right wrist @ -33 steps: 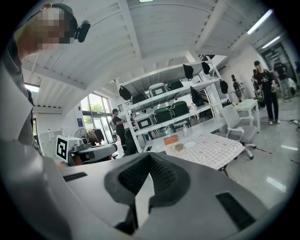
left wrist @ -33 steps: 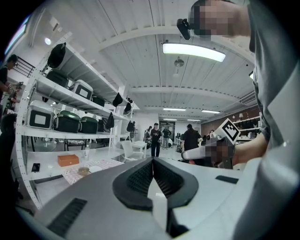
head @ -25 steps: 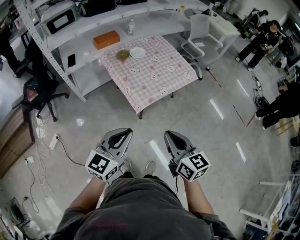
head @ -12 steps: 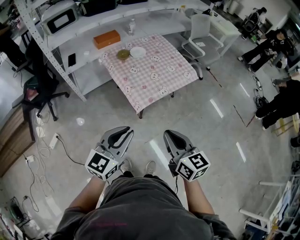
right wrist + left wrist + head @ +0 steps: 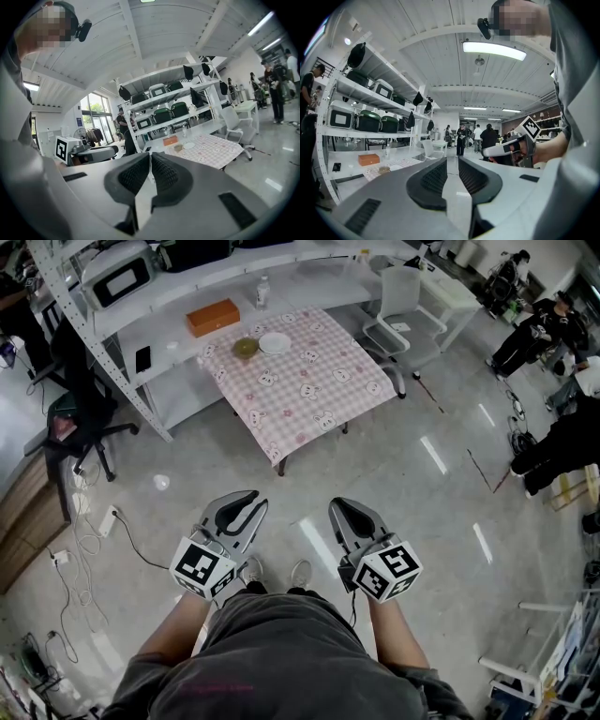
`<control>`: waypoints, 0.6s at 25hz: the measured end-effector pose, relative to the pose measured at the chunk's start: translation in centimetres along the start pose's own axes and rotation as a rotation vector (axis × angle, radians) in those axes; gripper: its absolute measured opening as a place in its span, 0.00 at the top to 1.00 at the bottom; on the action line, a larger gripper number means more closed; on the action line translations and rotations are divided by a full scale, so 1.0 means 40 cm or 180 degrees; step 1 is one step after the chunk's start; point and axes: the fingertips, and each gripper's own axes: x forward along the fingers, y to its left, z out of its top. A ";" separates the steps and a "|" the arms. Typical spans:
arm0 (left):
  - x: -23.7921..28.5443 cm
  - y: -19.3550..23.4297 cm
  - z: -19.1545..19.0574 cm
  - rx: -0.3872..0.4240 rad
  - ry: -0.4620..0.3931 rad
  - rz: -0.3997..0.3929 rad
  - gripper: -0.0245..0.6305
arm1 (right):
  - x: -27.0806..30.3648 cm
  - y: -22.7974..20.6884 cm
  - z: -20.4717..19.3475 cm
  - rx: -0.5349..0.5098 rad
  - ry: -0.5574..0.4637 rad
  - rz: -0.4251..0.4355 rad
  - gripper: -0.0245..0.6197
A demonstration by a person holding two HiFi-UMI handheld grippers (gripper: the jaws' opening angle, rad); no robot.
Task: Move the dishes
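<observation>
- The left gripper has its pads a narrow slit apart with nothing between them. The right gripper has its pads pressed together at the tips and is also empty. Both are held low in front of the person's body.
- The dishes are a small bowl and a white plate. They sit well ahead of both grippers, on the far side of the table from them.
- The bowl lies roughly straight ahead of the left gripper, and the plate is just beside it towards the right gripper. I cannot tell if the two touch.
- Both dishes look stiff, smooth and probably light, so likely slippery and breakable if dropped.
- The plate is best pinched at its rim, one jaw over and one under, though the tablecloth may make getting under awkward.
- For the bowl, one jaw inside the wall and one outside would suit.
- Both are round, so neither has a long axis and any side of the rim serves. The bowl opens upward and the plate lies flat, face up.
- Whether the bowl holds anything is too small to tell.
</observation>
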 end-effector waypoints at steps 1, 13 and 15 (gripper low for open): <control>0.000 -0.001 0.000 -0.0001 0.0001 0.0001 0.85 | -0.001 -0.001 0.000 0.0008 -0.0004 0.0005 0.97; 0.007 -0.009 -0.005 -0.0001 0.0024 0.0059 0.83 | -0.003 -0.008 0.002 0.0016 0.0004 0.0100 0.89; 0.010 -0.011 -0.007 0.0001 0.0028 0.0070 0.83 | -0.004 -0.012 0.000 0.0017 0.0006 0.0111 0.88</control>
